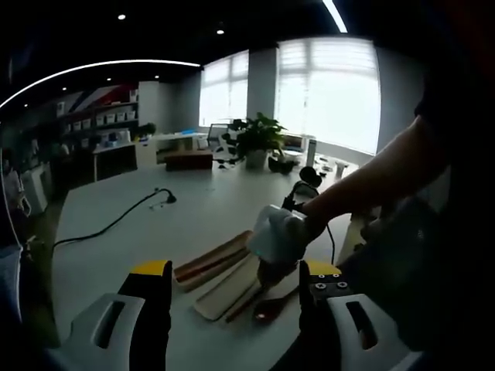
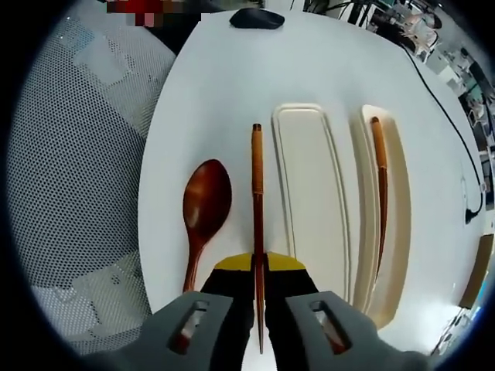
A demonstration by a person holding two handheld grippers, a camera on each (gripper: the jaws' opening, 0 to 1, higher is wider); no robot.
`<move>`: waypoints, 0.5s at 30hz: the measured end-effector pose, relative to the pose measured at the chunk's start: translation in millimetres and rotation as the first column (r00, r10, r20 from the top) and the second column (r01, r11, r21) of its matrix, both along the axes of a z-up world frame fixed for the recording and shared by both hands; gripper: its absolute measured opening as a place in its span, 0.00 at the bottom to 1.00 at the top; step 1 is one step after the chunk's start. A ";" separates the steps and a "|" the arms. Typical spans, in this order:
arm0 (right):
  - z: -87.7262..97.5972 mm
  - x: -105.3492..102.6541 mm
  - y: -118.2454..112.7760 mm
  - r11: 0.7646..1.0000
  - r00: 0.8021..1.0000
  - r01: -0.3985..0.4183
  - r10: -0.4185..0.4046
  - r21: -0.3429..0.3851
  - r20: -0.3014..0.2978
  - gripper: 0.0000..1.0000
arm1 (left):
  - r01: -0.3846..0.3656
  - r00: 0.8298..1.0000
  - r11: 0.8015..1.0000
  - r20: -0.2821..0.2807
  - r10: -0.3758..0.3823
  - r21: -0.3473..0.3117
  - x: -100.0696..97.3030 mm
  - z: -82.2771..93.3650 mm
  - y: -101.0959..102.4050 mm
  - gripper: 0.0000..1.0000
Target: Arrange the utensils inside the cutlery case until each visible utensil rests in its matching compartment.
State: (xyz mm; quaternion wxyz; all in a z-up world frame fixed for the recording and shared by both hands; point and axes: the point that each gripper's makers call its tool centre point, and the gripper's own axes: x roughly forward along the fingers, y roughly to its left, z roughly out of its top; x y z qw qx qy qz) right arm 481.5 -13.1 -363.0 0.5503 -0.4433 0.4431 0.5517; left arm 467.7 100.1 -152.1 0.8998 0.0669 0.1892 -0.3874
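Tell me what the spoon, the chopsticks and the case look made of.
Spoon: probably lacquered wood, reddish-brown with a soft sheen. Chopsticks, one in the right gripper and one in the case: likely the same dark brown wood. Cutlery case: cream, smooth and matte with rounded moulded edges, likely plastic.

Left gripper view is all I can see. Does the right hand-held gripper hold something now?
Observer: Yes. The right hand-held gripper is shut on one chopstick.
Operator: Where is the second one?
Observer: The other chopstick lies in the outer tray of the case.
Operator: And the spoon?
Observer: The spoon lies on the table, beside the held chopstick and outside the case.
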 end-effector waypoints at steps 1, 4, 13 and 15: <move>0.0 0.3 -0.3 1.000 1.000 -0.002 0.002 -0.002 0.001 0.00 | 0.001 1.000 1.000 -0.001 -0.001 0.002 -0.1 -0.4 -0.1 0.69; -0.1 1.4 -1.4 1.000 1.000 -0.004 0.004 -0.009 0.009 0.00 | 0.005 1.000 1.000 0.000 -0.005 0.002 -0.5 -0.5 -1.1 0.69; 0.0 1.6 -1.5 1.000 1.000 0.010 -0.010 0.001 0.007 0.00 | 0.005 1.000 1.000 0.000 -0.005 0.005 -0.7 -1.0 -1.2 0.69; 0.3 1.8 -2.8 1.000 1.000 0.008 -0.008 -0.006 0.012 0.00 | 0.007 1.000 1.000 -0.001 -0.007 0.005 -0.8 -1.1 -1.5 0.69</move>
